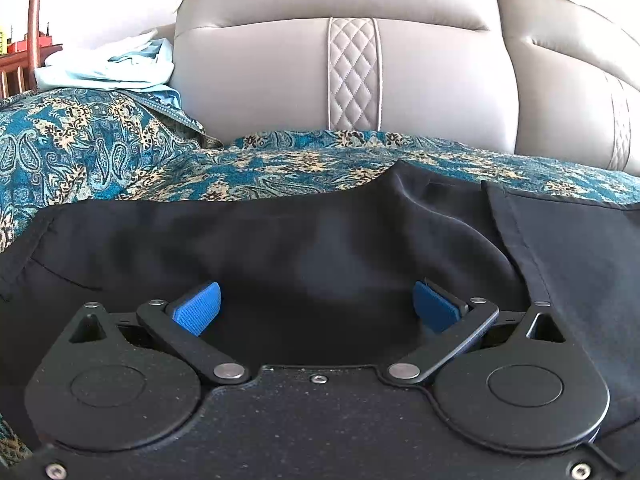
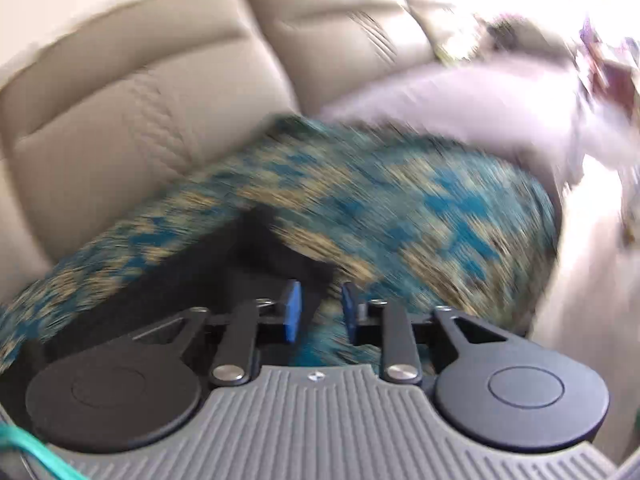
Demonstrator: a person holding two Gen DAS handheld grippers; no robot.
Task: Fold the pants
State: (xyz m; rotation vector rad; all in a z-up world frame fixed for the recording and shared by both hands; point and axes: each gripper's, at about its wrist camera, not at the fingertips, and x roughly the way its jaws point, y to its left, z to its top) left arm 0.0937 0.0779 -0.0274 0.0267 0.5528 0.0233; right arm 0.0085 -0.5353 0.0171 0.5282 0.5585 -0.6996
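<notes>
Black pants [image 1: 304, 248] spread on patterned sofa cover [image 1: 100, 148], left gripper [image 1: 318, 308] fingers spread wide, right gripper [image 2: 319, 312] fingers narrowly apart, holding nothing.

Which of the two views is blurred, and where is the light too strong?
Left wrist view: sharp; black pants and paisley cover show clear detail, with fisheye bending of the sofa backrest. Right wrist view: heavy motion blur smears the paisley cover; the upper right corner is washed out white.
</notes>
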